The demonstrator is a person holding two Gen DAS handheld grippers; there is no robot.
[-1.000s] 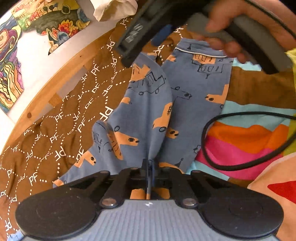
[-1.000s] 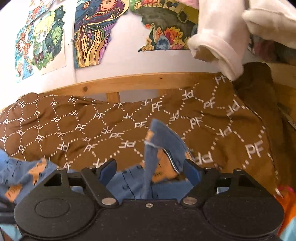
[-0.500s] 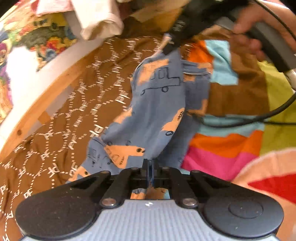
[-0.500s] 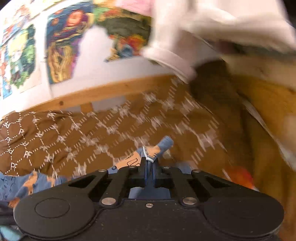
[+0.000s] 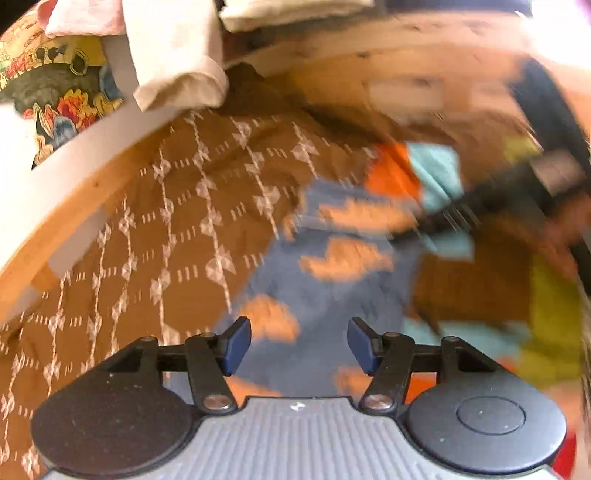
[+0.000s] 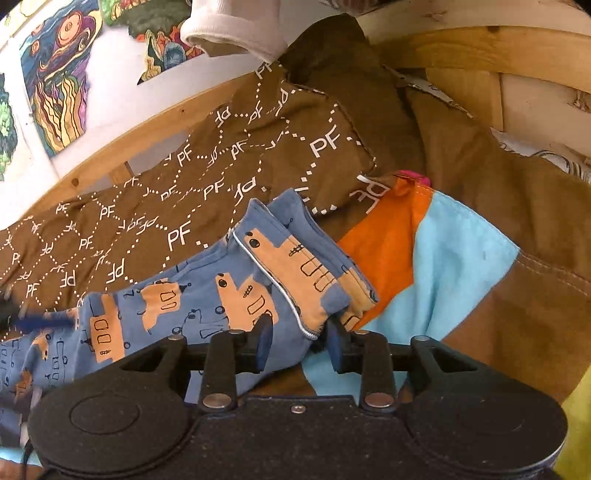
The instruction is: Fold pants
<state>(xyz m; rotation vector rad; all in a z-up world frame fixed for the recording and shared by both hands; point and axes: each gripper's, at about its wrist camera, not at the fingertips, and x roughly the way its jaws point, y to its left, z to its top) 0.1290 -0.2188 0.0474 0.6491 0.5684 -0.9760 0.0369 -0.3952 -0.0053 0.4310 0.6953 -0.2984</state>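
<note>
Blue cotton pants with orange trucks (image 6: 236, 295) lie folded lengthwise on a brown quilt (image 6: 221, 147), both grippers' (image 5: 299, 345) (image 6: 297, 345) jaws just parted, apparently releasing them.

Matt cloth pants (image 6: 236, 295), wooden frame (image 6: 480, 51)

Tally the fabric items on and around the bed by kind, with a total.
Blue printed pants: 1
Brown PF-patterned blanket: 1
Colour-block patchwork blanket: 1
White hanging garment: 1
Total: 4
</note>
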